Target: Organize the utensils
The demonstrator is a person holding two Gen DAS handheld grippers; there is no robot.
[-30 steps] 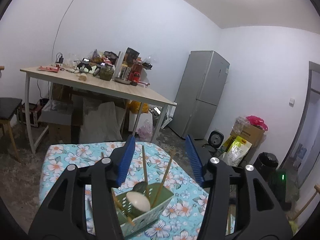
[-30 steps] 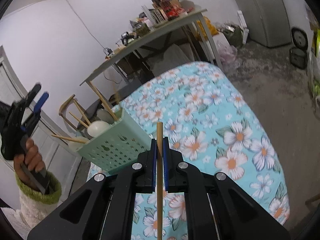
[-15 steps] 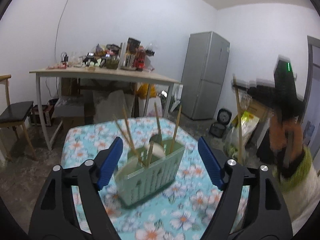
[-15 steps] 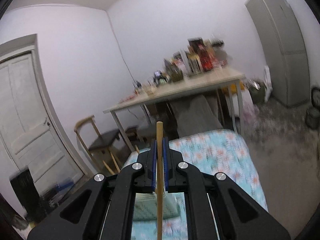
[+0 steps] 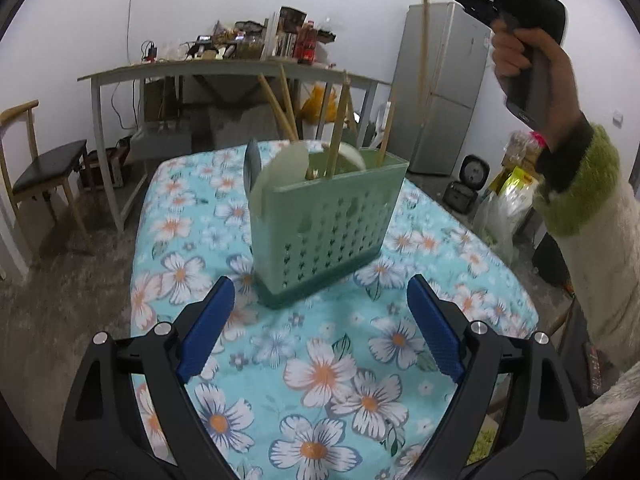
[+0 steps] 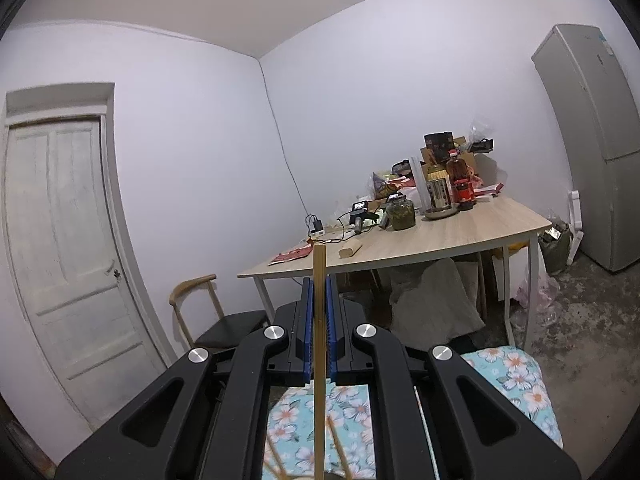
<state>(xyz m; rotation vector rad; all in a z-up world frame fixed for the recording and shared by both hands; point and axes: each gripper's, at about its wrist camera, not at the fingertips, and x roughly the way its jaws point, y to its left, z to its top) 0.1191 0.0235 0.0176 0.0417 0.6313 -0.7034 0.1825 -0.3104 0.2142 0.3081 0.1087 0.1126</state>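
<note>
The left gripper [image 5: 318, 326], its jaws just opened wide with nothing between them, hovered before the green perforated plastic utensil basket [image 5: 326, 226] standing mid-counter on the floral blue tablecloth [image 5: 320, 376]. The right gripper [image 6: 320, 312] was clenched on a thin wooden chopstick [image 6: 319, 360], raised high.

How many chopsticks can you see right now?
5, and more may hide inside. Four stand in the green basket: two leaning left, one in the middle, one at the right. The right gripper holds the fifth chopstick.
</note>
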